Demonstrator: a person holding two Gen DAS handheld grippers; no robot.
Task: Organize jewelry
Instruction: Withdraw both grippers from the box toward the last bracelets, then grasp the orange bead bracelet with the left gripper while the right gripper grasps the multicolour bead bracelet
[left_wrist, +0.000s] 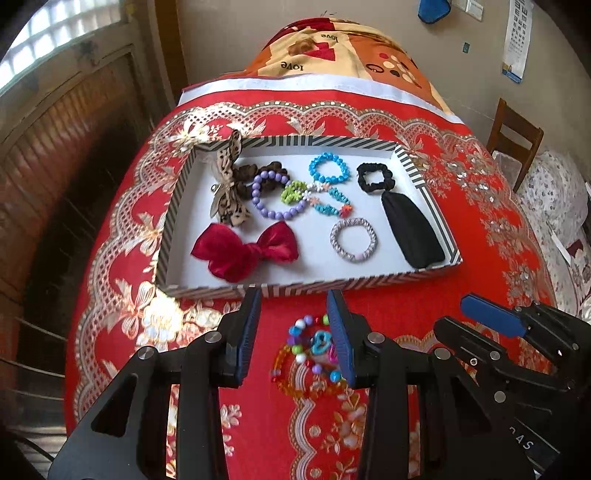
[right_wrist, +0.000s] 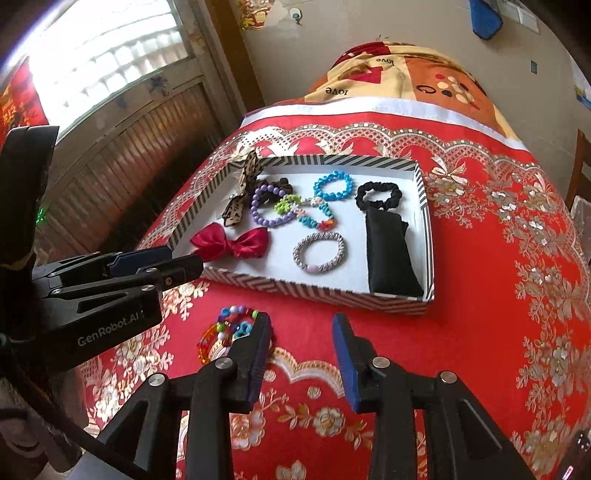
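Observation:
A striped shallow box (left_wrist: 314, 287) (right_wrist: 317, 291) lies on the red cloth. It holds a red bow (left_wrist: 243, 251) (right_wrist: 232, 243), a leopard bow (left_wrist: 229, 192), a purple bead bracelet (left_wrist: 273, 214) (right_wrist: 269, 221), a blue bead bracelet (left_wrist: 328, 168) (right_wrist: 332, 186), a silver hair tie (left_wrist: 354, 240) (right_wrist: 319, 253), a black scrunchie (left_wrist: 375, 179) and a black pouch (left_wrist: 410, 232) (right_wrist: 391, 254). A pile of colourful bead bracelets (left_wrist: 306, 350) (right_wrist: 225, 328) lies on the cloth before the box. My left gripper (left_wrist: 295, 332) is open above this pile. My right gripper (right_wrist: 301, 350) is open and empty, right of the pile.
The red patterned cloth (left_wrist: 443, 155) covers a rounded table that drops off on all sides. A wooden chair (left_wrist: 513, 136) stands at the right. A folded orange blanket (left_wrist: 340, 51) lies behind the box. My right gripper shows in the left wrist view (left_wrist: 517, 332).

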